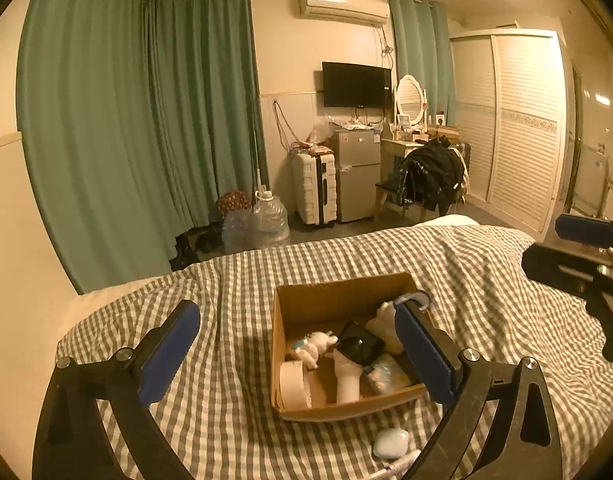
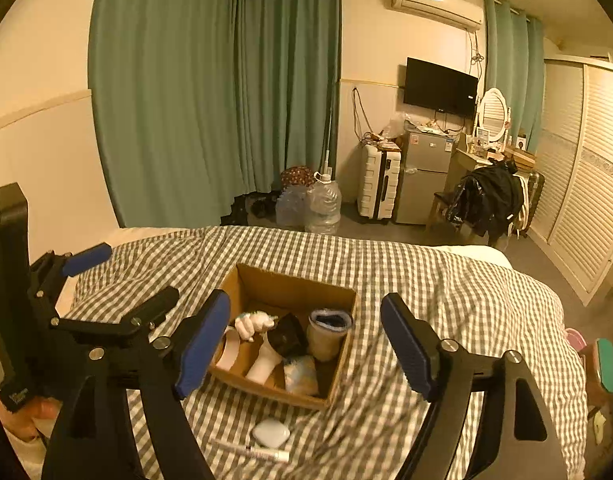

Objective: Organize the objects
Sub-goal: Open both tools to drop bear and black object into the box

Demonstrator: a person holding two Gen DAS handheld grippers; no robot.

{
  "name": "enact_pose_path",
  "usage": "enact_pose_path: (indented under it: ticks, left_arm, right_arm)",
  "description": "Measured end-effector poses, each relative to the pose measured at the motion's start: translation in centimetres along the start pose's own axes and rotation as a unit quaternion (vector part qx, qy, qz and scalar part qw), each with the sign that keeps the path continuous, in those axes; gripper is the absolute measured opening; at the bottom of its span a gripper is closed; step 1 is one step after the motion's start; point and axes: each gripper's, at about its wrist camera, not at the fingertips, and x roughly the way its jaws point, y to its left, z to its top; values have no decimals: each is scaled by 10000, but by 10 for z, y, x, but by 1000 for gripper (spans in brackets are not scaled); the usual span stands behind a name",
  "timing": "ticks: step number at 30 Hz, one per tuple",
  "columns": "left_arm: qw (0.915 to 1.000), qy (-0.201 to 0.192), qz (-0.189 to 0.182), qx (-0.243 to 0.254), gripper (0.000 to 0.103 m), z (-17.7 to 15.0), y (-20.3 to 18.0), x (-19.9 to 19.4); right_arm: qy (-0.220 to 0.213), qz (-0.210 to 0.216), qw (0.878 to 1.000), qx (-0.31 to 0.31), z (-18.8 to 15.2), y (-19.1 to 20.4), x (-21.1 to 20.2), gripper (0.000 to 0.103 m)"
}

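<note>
A cardboard box (image 1: 290,308) (image 2: 262,276) sits on the checked bedspread and holds a tape roll (image 1: 292,384), a small white plush toy (image 1: 316,346), a black object (image 1: 358,346), a white handled item (image 1: 346,380), a wrapped packet (image 2: 300,374) and a cup with a dark lining (image 2: 328,334). A small white case (image 1: 390,442) (image 2: 270,432) and a marker pen (image 2: 252,451) lie on the bedspread in front of the box. My left gripper (image 1: 298,354) is open and empty above the box. My right gripper (image 2: 306,344) is open and empty, also over the box.
The bed's checked bedspread (image 1: 234,280) spreads wide around the box. Beyond the bed are green curtains (image 1: 146,120), water jugs (image 1: 270,220), a white suitcase (image 1: 314,188), a small fridge (image 1: 356,172), a chair with a black jacket (image 1: 430,176) and a wardrobe (image 1: 522,120).
</note>
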Motion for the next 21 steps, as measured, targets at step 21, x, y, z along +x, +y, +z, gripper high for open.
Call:
enact_pose_path:
  ticks: [21]
  left_arm:
    - [9938,1095,-161,72,101,-156,-41,50]
  right_arm:
    - [1374,-422,9896,35,-153,-2,88,79]
